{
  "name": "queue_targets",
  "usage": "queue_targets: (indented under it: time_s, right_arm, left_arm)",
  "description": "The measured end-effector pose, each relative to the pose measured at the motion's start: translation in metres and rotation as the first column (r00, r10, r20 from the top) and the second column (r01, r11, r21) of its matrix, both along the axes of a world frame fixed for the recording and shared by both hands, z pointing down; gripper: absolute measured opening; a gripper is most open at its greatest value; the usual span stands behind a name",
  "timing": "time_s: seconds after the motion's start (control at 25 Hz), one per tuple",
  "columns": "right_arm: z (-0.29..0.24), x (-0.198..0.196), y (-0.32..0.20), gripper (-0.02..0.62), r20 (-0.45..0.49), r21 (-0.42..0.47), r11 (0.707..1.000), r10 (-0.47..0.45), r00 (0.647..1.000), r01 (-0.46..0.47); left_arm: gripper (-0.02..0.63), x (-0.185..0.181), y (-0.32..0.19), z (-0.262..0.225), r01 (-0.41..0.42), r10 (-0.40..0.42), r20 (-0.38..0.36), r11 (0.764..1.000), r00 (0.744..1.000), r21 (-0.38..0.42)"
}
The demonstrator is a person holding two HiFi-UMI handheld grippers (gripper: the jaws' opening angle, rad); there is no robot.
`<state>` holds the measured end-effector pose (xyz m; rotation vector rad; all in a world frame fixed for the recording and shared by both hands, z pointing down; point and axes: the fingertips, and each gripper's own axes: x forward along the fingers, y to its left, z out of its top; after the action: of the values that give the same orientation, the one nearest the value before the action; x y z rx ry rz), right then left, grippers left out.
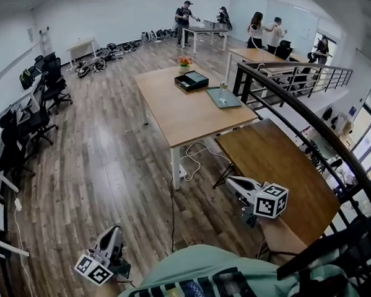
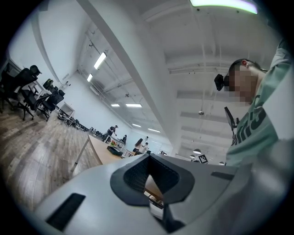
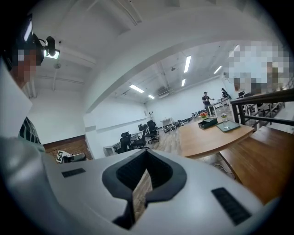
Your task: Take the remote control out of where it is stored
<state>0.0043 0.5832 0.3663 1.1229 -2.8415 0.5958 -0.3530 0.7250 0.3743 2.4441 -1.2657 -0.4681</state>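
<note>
Low in the head view, 2 white plastic grippers are closed and empty: left gripper (image 1: 111, 234), right gripper (image 1: 232, 182). 1 black rectangular box (image 1: 191, 80) sits on 1 light wooden table (image 1: 177, 117), contents indistinct.

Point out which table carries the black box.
The light wood table in mid-room: the black box sits at its far end, near a tray. The darker, nearer table carries none.

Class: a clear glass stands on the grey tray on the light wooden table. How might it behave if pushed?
The glass looks taller than wide, so it would probably tip easily. It stands loose on the flat tray, so it may slide. Near the table edge, a fall could break it.
</note>
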Motion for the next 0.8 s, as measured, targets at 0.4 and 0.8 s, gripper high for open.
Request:
queue_targets:
  time_s: [0.4,0.8]
  right_arm:
    - [0.018,0.041,-0.078,0.006,0.060,-0.017,0.998,-0.060,0.996,0.061]
    - [-0.001,0.115,-0.205,0.006,0.105,0.009,0.984,-0.178,0.978,0.178]
  left_arm:
    - [-0.008,0.049,-0.061,-0.003,0.051,-0.051,0.043,0.999,0.998,-0.012]
    - [-0.008,0.153,-0.159,-0.030,0.116,-0.116,0.054,0.993,0.992,0.004]
